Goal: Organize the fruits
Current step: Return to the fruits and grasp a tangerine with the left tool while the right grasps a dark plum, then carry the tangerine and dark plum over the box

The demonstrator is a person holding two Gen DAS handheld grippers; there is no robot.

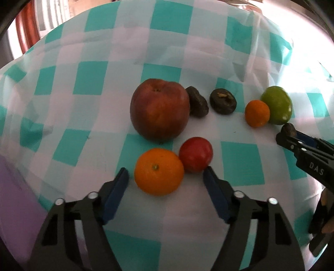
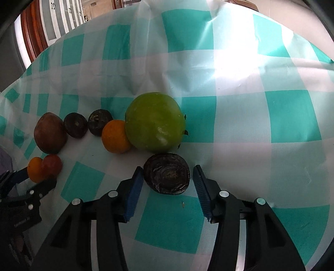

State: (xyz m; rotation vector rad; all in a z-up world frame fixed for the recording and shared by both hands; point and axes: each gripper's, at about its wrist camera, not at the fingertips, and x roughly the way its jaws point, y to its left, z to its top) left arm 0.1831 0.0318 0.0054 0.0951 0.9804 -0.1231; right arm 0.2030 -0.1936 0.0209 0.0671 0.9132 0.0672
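Observation:
In the left wrist view my left gripper point(image 1: 166, 174) is open around a large orange point(image 1: 159, 171), which touches a small red fruit point(image 1: 196, 154). Behind them stand a big red apple point(image 1: 159, 108), two dark wrinkled fruits point(image 1: 197, 101) point(image 1: 223, 101), a small orange point(image 1: 257, 113) and a green fruit point(image 1: 276, 104). In the right wrist view my right gripper point(image 2: 168, 174) is open around a third dark wrinkled fruit point(image 2: 167, 173), just in front of the green fruit point(image 2: 155, 122) and the small orange point(image 2: 115, 136). The apple point(image 2: 50, 132) lies far left.
Everything lies on a teal and white checked tablecloth point(image 1: 240, 162) with folds at the back. A purple surface point(image 1: 14, 187) shows at the left edge. A wooden chair and white cabinets point(image 2: 60, 18) stand beyond the table.

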